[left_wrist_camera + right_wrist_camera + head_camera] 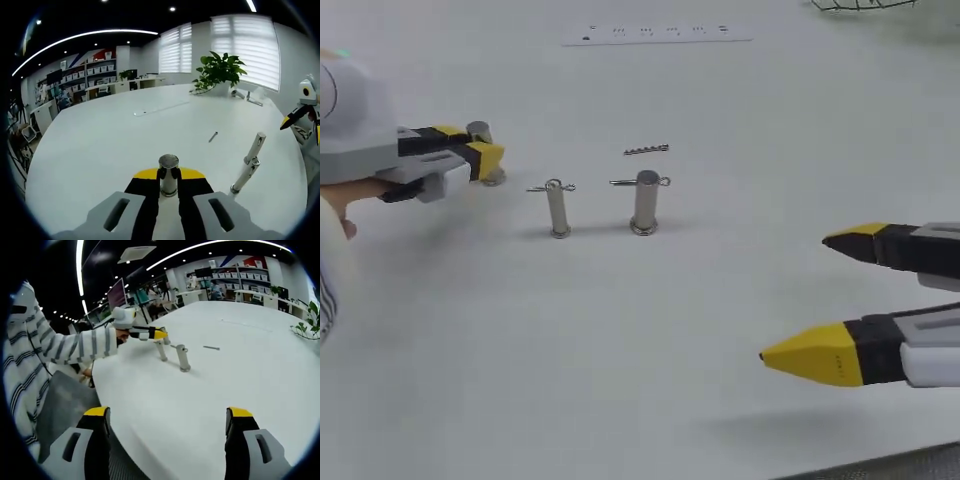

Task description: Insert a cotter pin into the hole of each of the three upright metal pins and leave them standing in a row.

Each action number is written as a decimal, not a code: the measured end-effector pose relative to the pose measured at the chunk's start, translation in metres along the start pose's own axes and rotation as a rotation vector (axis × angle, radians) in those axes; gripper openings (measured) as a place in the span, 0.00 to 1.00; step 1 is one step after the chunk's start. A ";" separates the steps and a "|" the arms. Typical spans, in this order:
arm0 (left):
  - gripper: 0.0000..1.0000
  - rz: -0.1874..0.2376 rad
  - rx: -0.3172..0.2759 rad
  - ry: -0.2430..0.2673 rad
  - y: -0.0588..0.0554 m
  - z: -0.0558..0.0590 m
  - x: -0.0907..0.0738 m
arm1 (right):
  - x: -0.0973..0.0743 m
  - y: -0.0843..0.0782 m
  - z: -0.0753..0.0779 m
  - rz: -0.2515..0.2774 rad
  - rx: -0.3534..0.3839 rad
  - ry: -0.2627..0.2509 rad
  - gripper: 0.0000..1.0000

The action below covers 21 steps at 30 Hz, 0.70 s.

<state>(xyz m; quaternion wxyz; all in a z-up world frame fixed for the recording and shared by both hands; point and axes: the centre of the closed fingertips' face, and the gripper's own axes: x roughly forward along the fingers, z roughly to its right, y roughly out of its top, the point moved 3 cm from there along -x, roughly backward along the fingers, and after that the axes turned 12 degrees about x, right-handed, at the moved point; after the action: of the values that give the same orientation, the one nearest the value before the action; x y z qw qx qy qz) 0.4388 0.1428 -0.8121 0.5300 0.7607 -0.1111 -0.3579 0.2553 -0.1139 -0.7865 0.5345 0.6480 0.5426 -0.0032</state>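
Three upright metal pins stand in a row on the white table (620, 330). My left gripper (488, 157) (168, 184) is shut on the leftmost pin (480, 133) (168, 174), which has no cotter pin in it. A cotter pin crosses the top of both the middle pin (558, 208) (246, 172) and the right pin (645, 203) (258, 142). One loose cotter pin (646, 150) (213, 136) (211, 347) lies flat behind them. Well to the right of the row and nearer me, my right gripper (794, 297) (169, 415) stands open and holds nothing.
A thin strip with markings (655, 35) lies at the table's far side. A potted plant (220, 72) stands on the far part of the table. The table's near edge (880, 462) runs below the right gripper. A person's striped sleeve (75, 347) is behind the left gripper.
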 end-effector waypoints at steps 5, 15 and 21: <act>0.11 -0.021 -0.045 0.006 0.000 0.000 -0.002 | -0.001 -0.002 -0.002 0.001 0.002 0.002 0.97; 0.10 0.003 0.056 -0.049 0.017 0.012 -0.028 | 0.000 0.002 -0.001 0.022 0.003 0.010 0.96; 0.10 0.044 0.178 -0.089 0.036 0.027 -0.053 | 0.003 0.003 -0.003 0.029 -0.002 0.022 0.96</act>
<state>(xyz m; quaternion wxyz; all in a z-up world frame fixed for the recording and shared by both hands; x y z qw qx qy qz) 0.3898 0.1372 -0.7628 0.4627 0.7854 -0.1826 -0.3684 0.2570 -0.1092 -0.7854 0.5293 0.6552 0.5389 0.0123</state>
